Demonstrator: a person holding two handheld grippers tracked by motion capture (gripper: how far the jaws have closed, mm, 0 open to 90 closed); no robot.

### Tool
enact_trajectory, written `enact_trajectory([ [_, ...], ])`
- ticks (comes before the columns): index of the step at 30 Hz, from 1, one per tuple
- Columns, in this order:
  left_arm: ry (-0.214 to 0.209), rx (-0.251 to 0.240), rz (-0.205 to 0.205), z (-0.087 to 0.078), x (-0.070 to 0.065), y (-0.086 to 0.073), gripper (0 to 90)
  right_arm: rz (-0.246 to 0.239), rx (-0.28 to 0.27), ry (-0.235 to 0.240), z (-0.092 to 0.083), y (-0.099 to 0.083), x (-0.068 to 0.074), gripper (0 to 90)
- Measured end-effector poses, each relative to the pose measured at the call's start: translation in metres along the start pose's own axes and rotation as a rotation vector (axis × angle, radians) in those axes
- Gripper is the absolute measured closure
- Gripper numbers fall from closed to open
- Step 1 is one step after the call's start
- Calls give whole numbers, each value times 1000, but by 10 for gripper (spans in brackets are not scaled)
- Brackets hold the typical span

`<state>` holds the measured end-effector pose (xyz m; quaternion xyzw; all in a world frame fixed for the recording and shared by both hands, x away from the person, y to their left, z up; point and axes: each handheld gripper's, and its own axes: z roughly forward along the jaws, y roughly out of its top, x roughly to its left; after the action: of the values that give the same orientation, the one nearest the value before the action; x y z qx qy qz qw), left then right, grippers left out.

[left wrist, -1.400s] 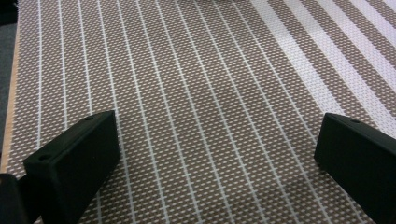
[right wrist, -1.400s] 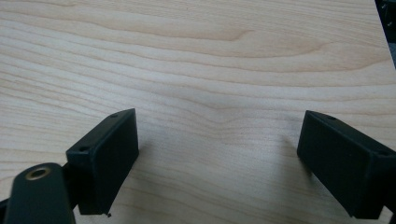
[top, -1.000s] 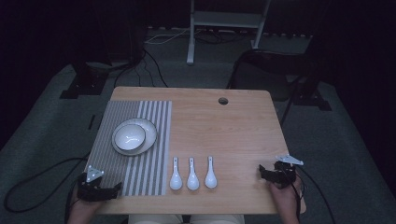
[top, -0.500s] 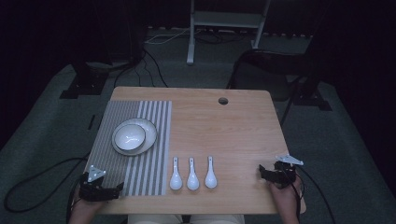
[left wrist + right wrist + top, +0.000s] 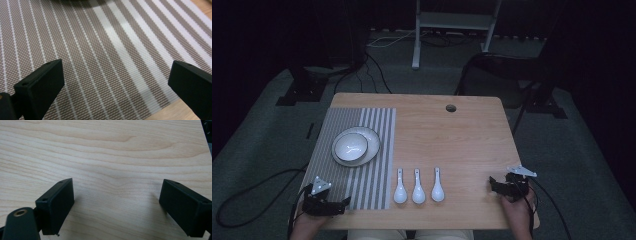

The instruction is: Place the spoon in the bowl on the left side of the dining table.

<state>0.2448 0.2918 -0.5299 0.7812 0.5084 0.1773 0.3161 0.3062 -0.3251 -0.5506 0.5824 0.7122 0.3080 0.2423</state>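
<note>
While both hands rest at the near edge of the table, the left gripper sits on the striped mat, jaws spread wide and empty; ahead of it lies a bowl on a plate; the right gripper, likewise released, rests on bare wood, three spoons between the two.

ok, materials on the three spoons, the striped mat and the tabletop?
Spoons: white and glossy with highlights, probably glazed ceramic, though melamine can't be ruled out. Striped mat: woven mesh in brown and white, matte, likely vinyl or similar synthetic weave. Tabletop: light wood grain, smooth satin finish; could be solid wood or laminate.
</note>
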Motion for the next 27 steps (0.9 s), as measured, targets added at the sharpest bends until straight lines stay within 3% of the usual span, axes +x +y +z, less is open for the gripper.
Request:
enact_trajectory([
  [18,-46,-4,55,5,-21,20,7,0,0,0,0,0,0,120],
  [27,-95,-6,90,17,-42,39,8,0,0,0,0,0,0,120],
])
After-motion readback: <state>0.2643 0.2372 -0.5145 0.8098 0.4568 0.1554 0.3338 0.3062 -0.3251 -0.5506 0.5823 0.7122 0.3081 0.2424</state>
